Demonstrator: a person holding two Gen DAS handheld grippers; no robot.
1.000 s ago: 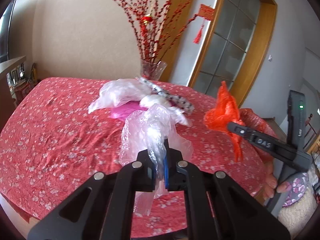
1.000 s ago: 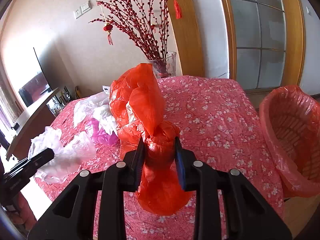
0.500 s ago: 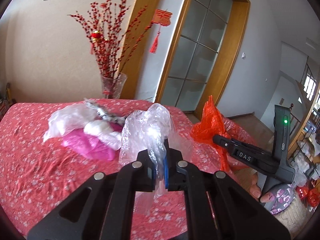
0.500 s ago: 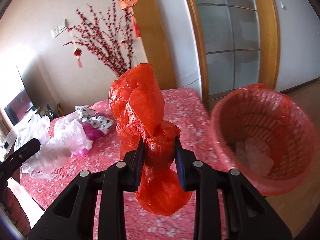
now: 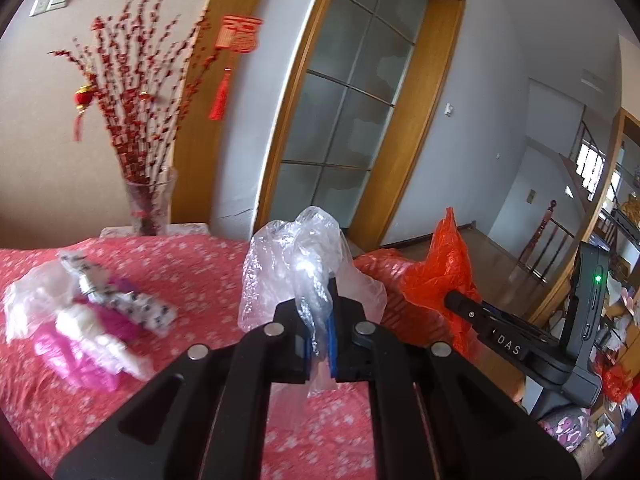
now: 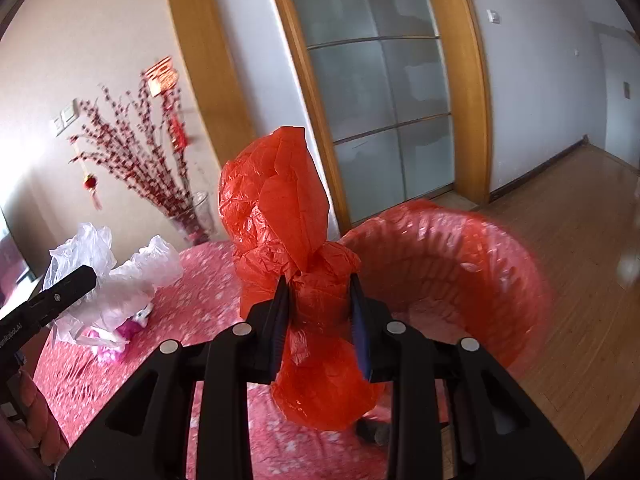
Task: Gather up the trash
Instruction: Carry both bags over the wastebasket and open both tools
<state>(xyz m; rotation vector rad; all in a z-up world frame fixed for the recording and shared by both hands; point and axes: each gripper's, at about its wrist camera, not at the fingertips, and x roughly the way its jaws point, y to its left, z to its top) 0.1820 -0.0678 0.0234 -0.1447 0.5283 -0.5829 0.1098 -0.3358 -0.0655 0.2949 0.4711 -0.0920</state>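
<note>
My left gripper point(image 5: 318, 340) is shut on a crumpled clear plastic bag point(image 5: 296, 264), held above the red flowered tablecloth point(image 5: 192, 268). My right gripper point(image 6: 320, 320) is shut on a crumpled red plastic bag point(image 6: 280, 216), held at the table's edge just left of the red-lined waste basket point(image 6: 452, 264). In the left wrist view the red bag point(image 5: 444, 268) and the right gripper point(image 5: 452, 300) show at the right. In the right wrist view the clear bag point(image 6: 120, 276) and the left gripper point(image 6: 86, 276) show at the left.
More trash lies on the table: a white bag point(image 5: 28, 300), a pink bag point(image 5: 80, 356) and a spotted wrapper point(image 5: 132, 304). A glass vase with red branches point(image 5: 148, 204) stands at the table's far edge. Behind are a glazed wooden door point(image 5: 352, 120) and wood floor point(image 6: 580, 240).
Both grippers have swung right with their bags. The right gripper with the red bag has come up to the waste basket. The trash pile has slid to the left in view.
</note>
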